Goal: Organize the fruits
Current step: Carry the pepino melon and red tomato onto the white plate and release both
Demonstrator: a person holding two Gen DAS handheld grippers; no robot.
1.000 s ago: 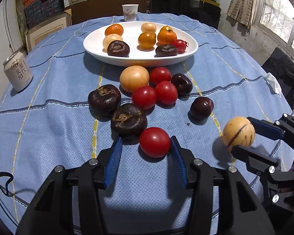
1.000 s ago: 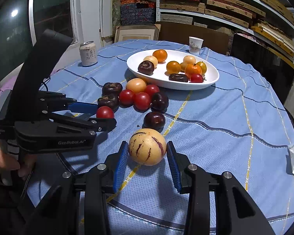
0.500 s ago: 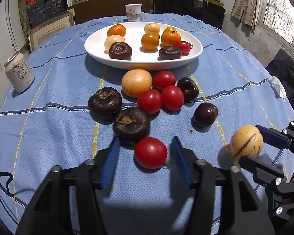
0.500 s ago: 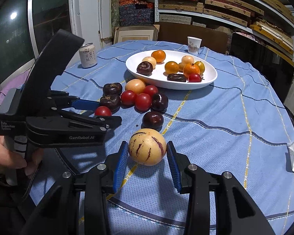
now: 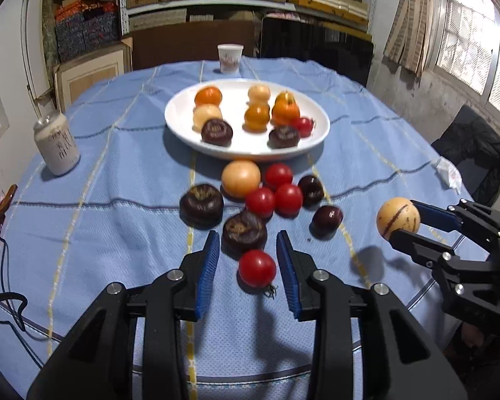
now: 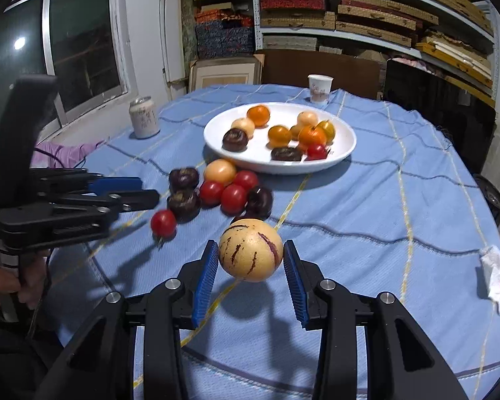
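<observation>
Since approx. a sec ago the left gripper [image 5: 248,268] has been lifted and its jaws narrowed – nothing is clamped. The red tomato [image 5: 257,268] lies near, on the cloth, between the pads, untouched; soft, smooth, light – to be pinched gently at mid-girth. Right gripper [image 6: 250,260] is clenched on the striped melon [image 6: 251,250], raised. Plate [image 5: 183,126] sits far.

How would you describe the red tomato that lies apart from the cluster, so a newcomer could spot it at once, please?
On the blue tablecloth, find the loose fruit in front of the white plate. At the near edge, just past a dark purple fruit, lies the tomato. Unlike the three huddled red tomatoes, it sits alone, closest to the viewer.
</observation>
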